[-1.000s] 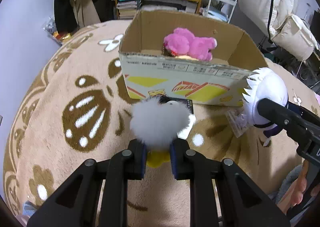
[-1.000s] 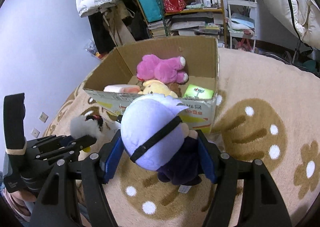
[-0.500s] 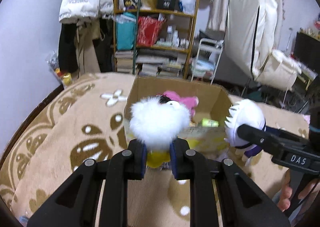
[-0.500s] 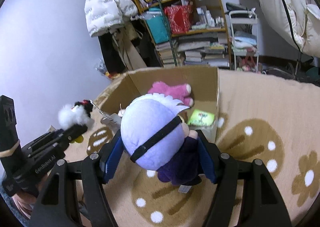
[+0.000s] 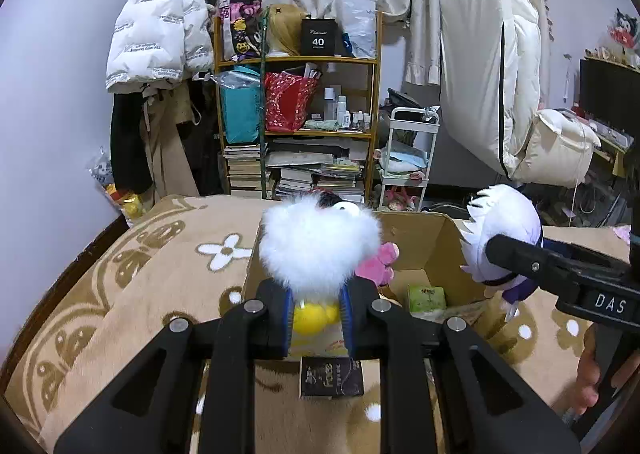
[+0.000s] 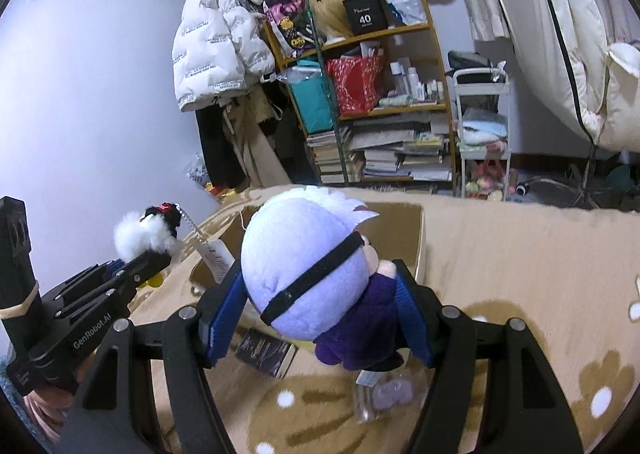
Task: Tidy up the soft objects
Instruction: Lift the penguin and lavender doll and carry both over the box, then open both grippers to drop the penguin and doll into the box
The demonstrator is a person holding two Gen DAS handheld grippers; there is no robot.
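Jaws of the left gripper [image 5: 316,308] clench a fluffy white toy [image 5: 318,244] above the cardboard box [image 5: 434,238]; the right gripper [image 6: 320,314] grasps a lavender-headed doll [image 6: 304,274] just right of it.

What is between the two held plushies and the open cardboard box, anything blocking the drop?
Nothing visible blocks it. The left gripper holds the white fluffy toy above the near wall of the cardboard box, whose top is open. The right gripper holds the white-haired doll beside the box. A pink plush and a green pack already lie inside.
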